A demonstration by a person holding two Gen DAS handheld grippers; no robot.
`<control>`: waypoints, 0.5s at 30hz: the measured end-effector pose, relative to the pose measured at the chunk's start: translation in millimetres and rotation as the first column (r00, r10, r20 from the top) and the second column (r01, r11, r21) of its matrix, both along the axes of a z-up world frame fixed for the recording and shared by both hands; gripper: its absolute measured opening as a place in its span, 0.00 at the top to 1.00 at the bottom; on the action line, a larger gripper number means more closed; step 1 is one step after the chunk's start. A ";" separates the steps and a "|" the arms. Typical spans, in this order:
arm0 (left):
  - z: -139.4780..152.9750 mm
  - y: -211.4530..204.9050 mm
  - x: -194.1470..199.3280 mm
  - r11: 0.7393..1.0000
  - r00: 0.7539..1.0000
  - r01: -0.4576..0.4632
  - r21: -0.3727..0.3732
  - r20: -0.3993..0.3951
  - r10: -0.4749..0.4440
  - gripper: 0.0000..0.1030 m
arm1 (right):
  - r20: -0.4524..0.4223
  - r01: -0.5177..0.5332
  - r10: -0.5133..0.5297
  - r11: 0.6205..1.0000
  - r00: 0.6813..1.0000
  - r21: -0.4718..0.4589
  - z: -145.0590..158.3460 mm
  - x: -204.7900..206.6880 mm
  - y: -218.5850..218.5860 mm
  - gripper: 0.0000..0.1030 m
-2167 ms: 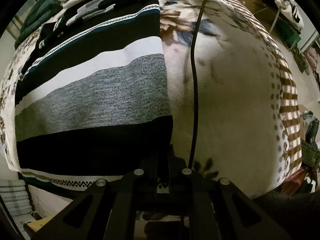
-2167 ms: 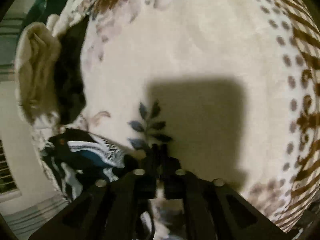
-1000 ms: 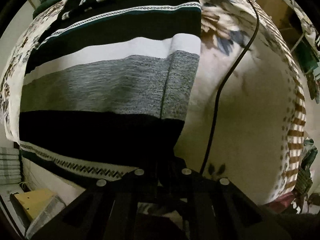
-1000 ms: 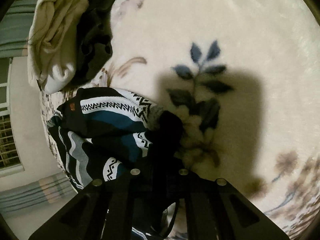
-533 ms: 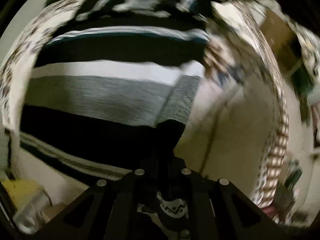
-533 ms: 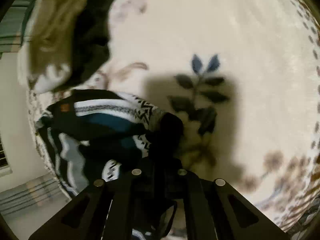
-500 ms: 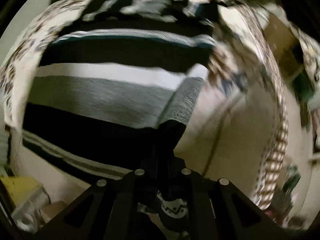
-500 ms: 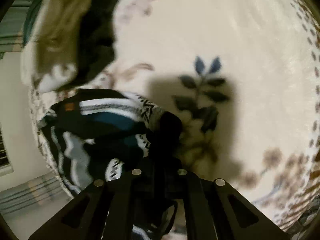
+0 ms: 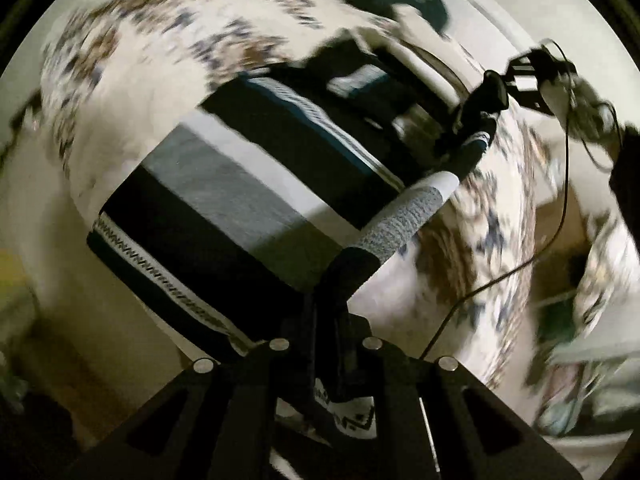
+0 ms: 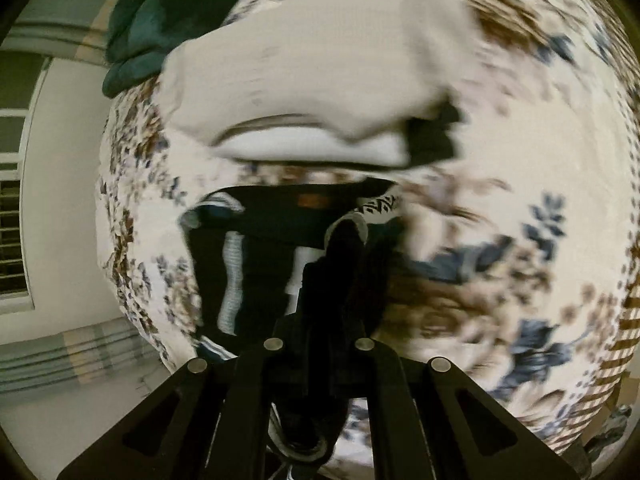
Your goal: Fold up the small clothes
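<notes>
- Sweater (image 9: 248, 200) lies on your blanket (image 9: 120, 88), one edge lifted taut.
- Your left gripper (image 9: 326, 312) is clamped on its hem.
- Your right gripper (image 10: 342, 280) is pinched on its far corner.

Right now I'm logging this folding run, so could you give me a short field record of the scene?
garment: striped sweater, partly spread out, its right edge lifted
surface: floral blanket
left hand-held gripper: shut on the sweater's edge
right hand-held gripper: shut on the sweater's far end
other clothes: cream garment and green cloth beyond
image quality: motion blur in both views
</notes>
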State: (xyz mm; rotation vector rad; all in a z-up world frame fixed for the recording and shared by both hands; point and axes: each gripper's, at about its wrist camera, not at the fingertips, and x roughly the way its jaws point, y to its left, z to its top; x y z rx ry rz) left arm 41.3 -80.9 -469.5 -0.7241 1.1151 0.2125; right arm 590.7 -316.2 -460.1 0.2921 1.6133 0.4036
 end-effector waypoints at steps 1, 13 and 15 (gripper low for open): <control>-2.1 12.7 -1.5 1.000 1.000 -0.018 -0.018 0.001 0.018 0.96 | 0.007 -0.012 0.012 1.000 1.000 -0.008 3.4 0.7 20.5 0.94; -71.5 172.8 -16.7 0.971 0.984 -0.176 -0.159 -0.044 0.172 0.96 | -0.007 -0.046 0.046 0.981 0.999 -0.189 -63.7 15.4 261.1 0.94; -84.5 189.8 -15.8 0.973 0.984 -0.176 -0.152 -0.056 0.169 0.96 | -0.009 -0.042 0.041 0.976 0.999 -0.212 -80.3 15.9 287.0 0.94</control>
